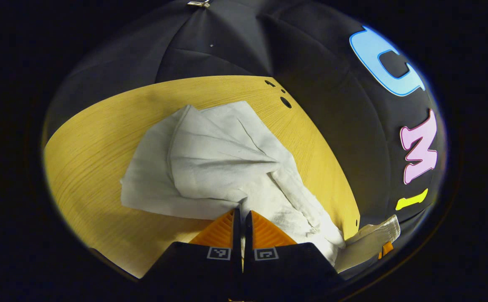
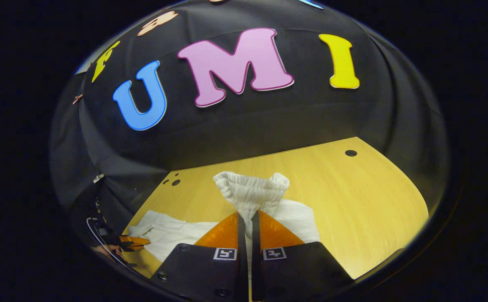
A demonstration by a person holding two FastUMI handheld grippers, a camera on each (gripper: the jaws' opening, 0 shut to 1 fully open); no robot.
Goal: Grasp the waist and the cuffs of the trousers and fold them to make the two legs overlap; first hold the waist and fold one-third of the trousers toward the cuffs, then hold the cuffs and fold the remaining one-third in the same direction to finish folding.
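Observation:
White trousers (image 1: 210,159) lie crumpled on the wooden table (image 1: 93,159), one layer folded over another. In the left gripper view my left gripper (image 1: 242,214) is shut on the near edge of the cloth. The ribbed waistband (image 1: 376,237) is lifted at the lower right, where the right gripper (image 1: 387,248) holds it. In the right gripper view my right gripper (image 2: 248,218) is shut on the gathered elastic waistband (image 2: 252,188), which bunches up above the fingers. The rest of the trousers (image 2: 168,235) trails left toward the left gripper (image 2: 133,242).
The table (image 2: 353,201) has small round holes (image 1: 286,102) near its far edge and one hole (image 2: 351,153) at the right. Black booth cloth (image 1: 227,42) surrounds the table on all sides. Bare wood stretches to the right of the waistband.

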